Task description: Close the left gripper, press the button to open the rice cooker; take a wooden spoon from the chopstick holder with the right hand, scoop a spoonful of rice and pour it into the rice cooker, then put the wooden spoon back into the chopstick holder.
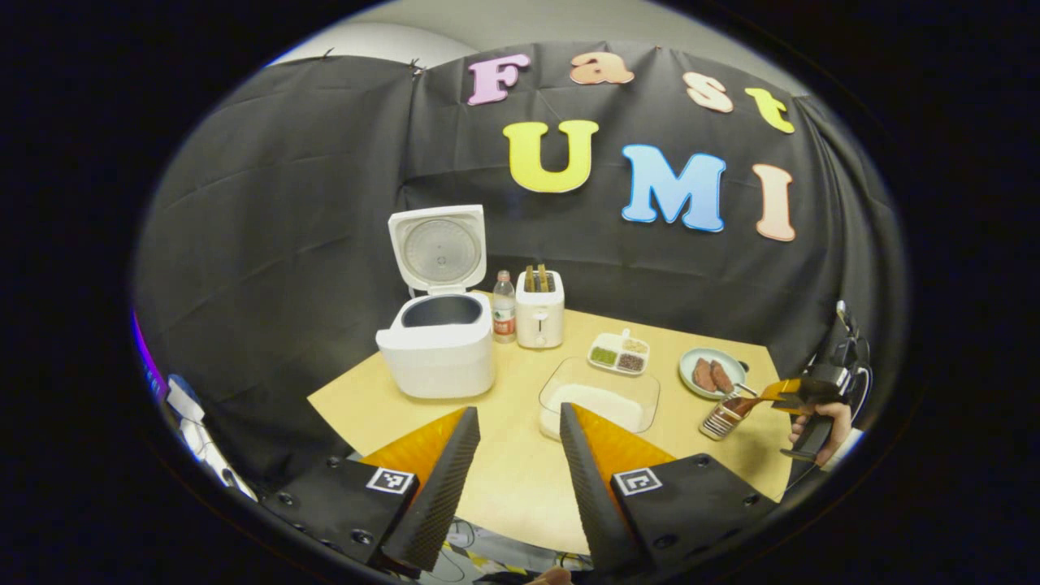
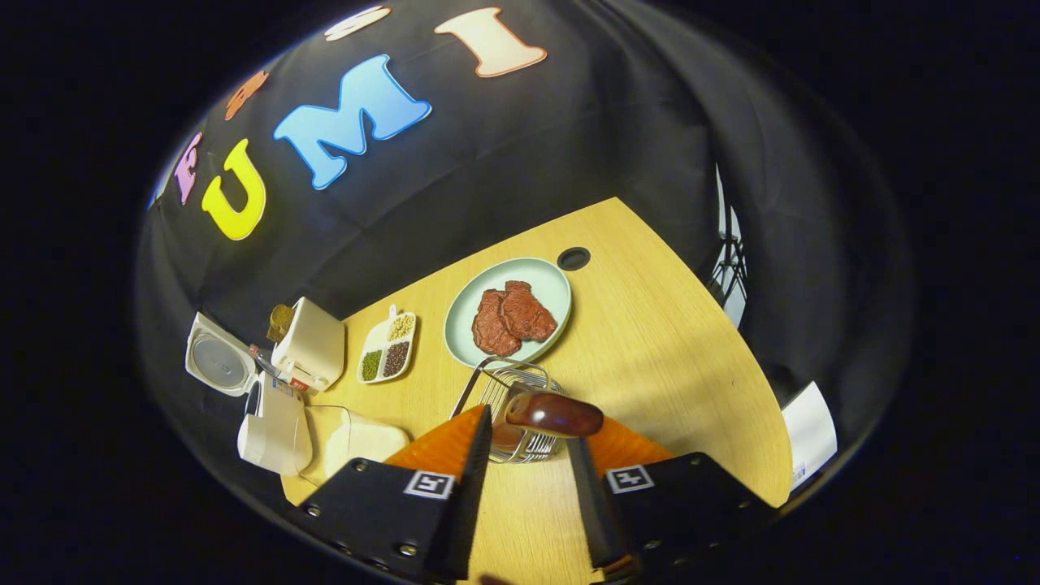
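Just wooden spoon [image 2: 552, 413] above chopstick holder [image 2: 520, 398]

I see a table [image 1: 520, 479] of pale, matt wood grain, and behind it the wall is matt black cloth [image 1: 284, 244], creased. The rice cooker [image 1: 439, 349] looks like smooth white plastic; the chopstick holder [image 2: 520, 398] is shiny metal wire, and the wooden spoon [image 2: 554, 413] in it is glossy dark wood.

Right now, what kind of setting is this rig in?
Likely a staged kitchen mock-up in a recording booth: a light wooden table against a draped black cloth wall, set with an open white rice cooker, a white toaster and a pale green plate of meat.
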`<state>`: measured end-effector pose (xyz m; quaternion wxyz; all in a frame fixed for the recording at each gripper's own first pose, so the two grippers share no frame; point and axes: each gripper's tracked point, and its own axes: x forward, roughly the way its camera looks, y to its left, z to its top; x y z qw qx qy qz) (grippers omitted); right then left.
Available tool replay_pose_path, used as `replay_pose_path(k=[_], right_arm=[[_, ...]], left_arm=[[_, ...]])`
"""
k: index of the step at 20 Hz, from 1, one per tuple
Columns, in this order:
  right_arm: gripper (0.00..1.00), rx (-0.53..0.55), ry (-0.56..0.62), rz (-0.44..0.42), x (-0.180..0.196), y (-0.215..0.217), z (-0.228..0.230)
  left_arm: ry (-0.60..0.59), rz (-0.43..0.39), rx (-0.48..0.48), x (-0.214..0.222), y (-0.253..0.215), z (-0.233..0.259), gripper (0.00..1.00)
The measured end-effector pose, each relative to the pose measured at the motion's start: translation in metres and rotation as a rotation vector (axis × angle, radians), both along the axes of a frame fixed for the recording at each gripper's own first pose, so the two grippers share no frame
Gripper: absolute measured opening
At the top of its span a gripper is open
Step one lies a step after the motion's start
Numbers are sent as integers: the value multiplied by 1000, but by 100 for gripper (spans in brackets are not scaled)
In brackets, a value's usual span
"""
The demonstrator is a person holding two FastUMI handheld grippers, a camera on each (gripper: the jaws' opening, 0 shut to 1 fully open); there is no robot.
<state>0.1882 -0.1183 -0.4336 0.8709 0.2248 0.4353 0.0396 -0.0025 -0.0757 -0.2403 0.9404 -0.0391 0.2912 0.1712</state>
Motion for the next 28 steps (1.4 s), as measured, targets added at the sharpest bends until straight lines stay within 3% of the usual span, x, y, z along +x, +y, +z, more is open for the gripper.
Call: replay_pose_path(k=[1,2,3,4,5,7,12,17,22,26,27,28], right_arm=[[65,-18,3,-6,-4,-6,0],[60,-23,9,-13,-9,-9,3],[72,-16,4,-24,-14,-11,7],[75,-6,-21,-41,-16,-14,14],[75,10,-50,-57,-17,-15,23],[98,-6,-84,-96,-27,-22,37],[98,-124,-159,-125,-56,-12,83],[98,-217,-254,-138,-87,39,145],[98,-233,-328,-175,-110,90,195],[98,-281,-384,-110,-116,134,225],[98,-297,-388,-80,-119,145,229],[98,-310,-392,-59,-123,153,233]], left_arm=[[-8,-11,0,5,2,2,74],[-15,-22,2,10,4,6,74],[-27,-33,7,14,7,11,75],[-47,-46,13,20,11,16,70],[-62,-61,21,26,14,19,74],[-86,-96,28,38,23,21,72],[-141,-184,-28,81,63,13,75],[-234,-267,-43,130,132,23,74],[-329,-259,-114,187,199,36,74],[-379,-232,-100,228,247,48,74],[-391,-222,-85,238,259,52,68],[-407,-214,-77,248,269,57,74]])
